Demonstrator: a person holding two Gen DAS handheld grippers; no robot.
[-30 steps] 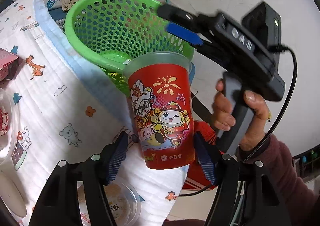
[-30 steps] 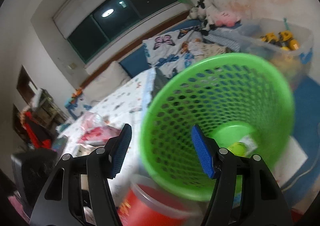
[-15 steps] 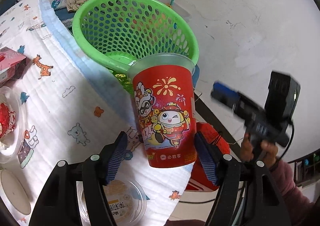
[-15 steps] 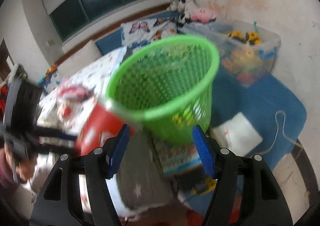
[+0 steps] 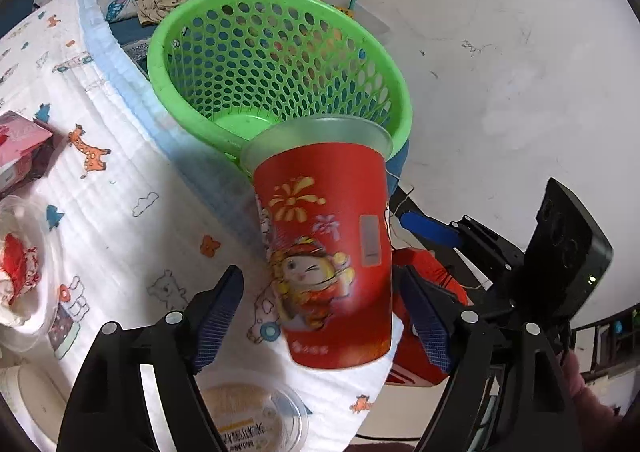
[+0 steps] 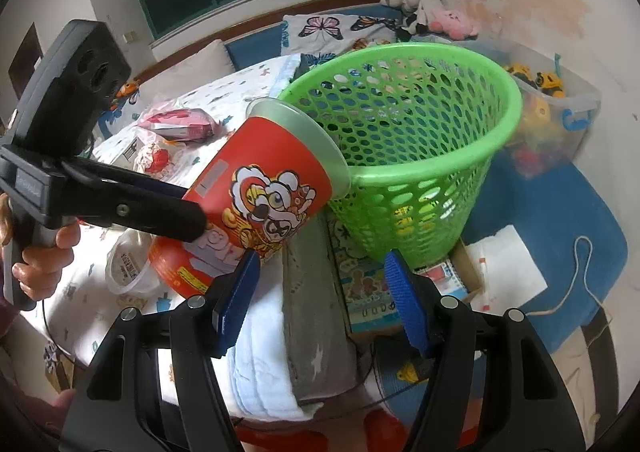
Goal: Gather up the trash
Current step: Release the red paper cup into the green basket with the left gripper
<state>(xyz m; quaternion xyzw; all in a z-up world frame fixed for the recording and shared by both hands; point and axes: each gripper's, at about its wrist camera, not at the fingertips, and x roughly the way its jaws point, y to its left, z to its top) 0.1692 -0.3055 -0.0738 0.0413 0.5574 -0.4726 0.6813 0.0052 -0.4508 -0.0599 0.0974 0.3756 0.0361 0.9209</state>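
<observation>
A red paper cup (image 5: 332, 252) with cartoon print and a clear rim lies tilted between my left gripper's (image 5: 320, 316) fingers, its mouth toward the green mesh basket (image 5: 160, 63). The left jaws are opening and a gap shows between each blue pad and the cup wall. In the right wrist view the cup (image 6: 260, 191) leans with its rim against the basket's rim (image 6: 420, 171), and the left gripper's fingers (image 6: 160, 211) flank its base. My right gripper (image 6: 320, 304) is open and holds nothing, low in front of the basket. One of its blue fingers (image 5: 430, 230) shows right of the cup.
A bed with a cartoon-print sheet (image 5: 120, 191) carries a lidded plastic bowl (image 5: 248, 420), a clear tub with red scraps (image 5: 20, 272) and a pink packet (image 5: 20, 147). Beyond the basket stands a clear toy bin (image 6: 560, 103). Books (image 6: 368, 292) and a blue mat (image 6: 560, 211) lie below.
The left jaws have spread and the cup has turned and slumped between them. The right gripper has swung from above the basket down to its lower right side.
</observation>
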